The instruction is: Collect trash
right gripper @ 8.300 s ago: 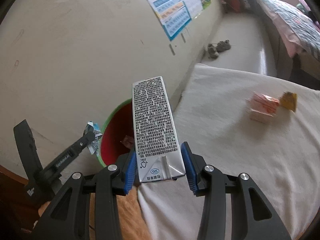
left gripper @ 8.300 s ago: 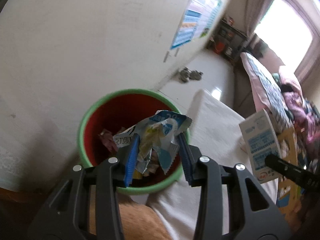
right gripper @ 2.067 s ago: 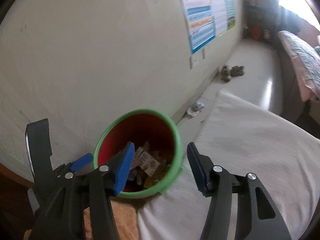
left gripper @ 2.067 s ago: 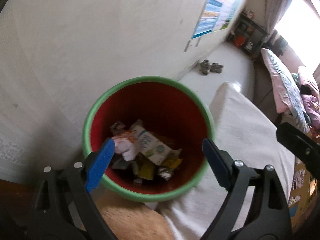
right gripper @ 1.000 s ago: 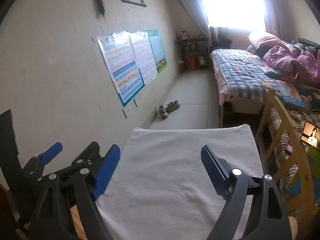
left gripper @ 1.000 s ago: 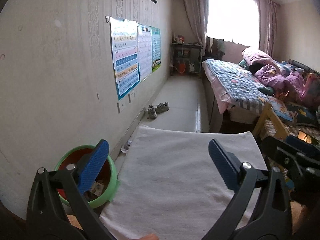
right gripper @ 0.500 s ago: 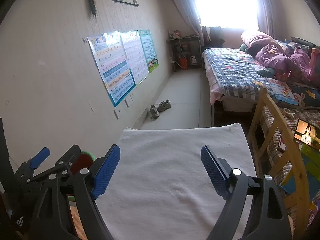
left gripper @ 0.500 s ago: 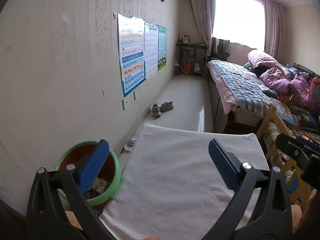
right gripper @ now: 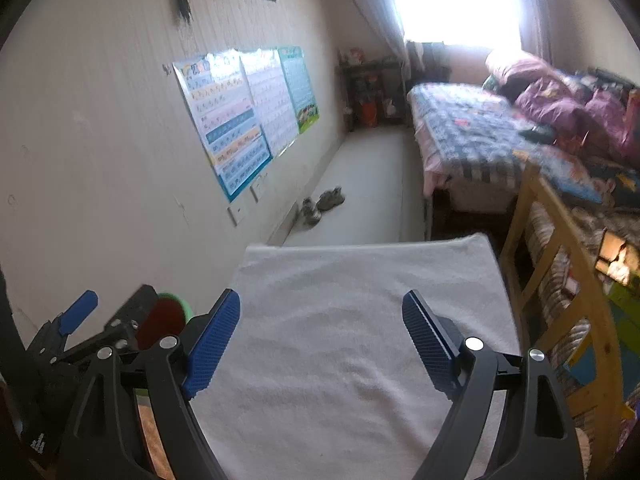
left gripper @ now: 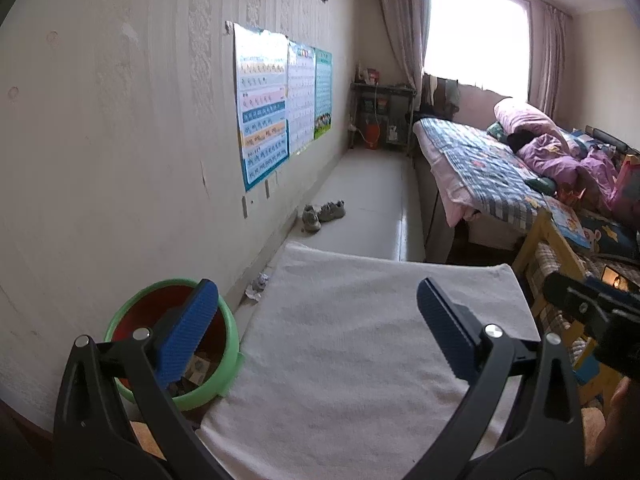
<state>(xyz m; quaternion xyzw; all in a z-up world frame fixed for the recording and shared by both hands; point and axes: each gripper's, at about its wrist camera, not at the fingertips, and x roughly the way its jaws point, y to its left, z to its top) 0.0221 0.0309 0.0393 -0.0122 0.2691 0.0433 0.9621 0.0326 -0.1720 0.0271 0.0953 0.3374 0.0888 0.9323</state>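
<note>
1. Left wrist view: shows the left gripper (left gripper: 316, 322) with blue ribbed pads spread wide and nothing between them, hovering over the white terry towel-covered tabletop (left gripper: 352, 360).
2. Right wrist view: shows the right gripper (right gripper: 320, 340) likewise gaping and empty above the same towel; catches the left gripper again at about 8 o'clock.
3. Finds no trash on the visible stretch of towel, so judges the table part of the collecting done, or nearly so.
4. Places the round green-rimmed red plastic bin (left gripper: 176, 340) at roughly 8 o'clock in the left wrist view, on the floor between the wall and the table's left edge, partly hidden behind the left pad.
5. Makes out a few wrappers and a small printed carton (left gripper: 198, 366) lying in the bottom of that bin; cannot tell how many.
6. Notes one stray: a small crumpled whitish scrap of paper (left gripper: 258, 286) on the floor at the foot of the wall, beyond the bin toward 11 o'clock and just beside the towel's far left corner. Judges this as possibly the last piece to fetch.
7. Reads the bin as standing upright, mouth facing up and slightly toward the camera, long axis near vertical.
8. Reads the scrap as a rough ball with no clear long axis or facing.
</note>
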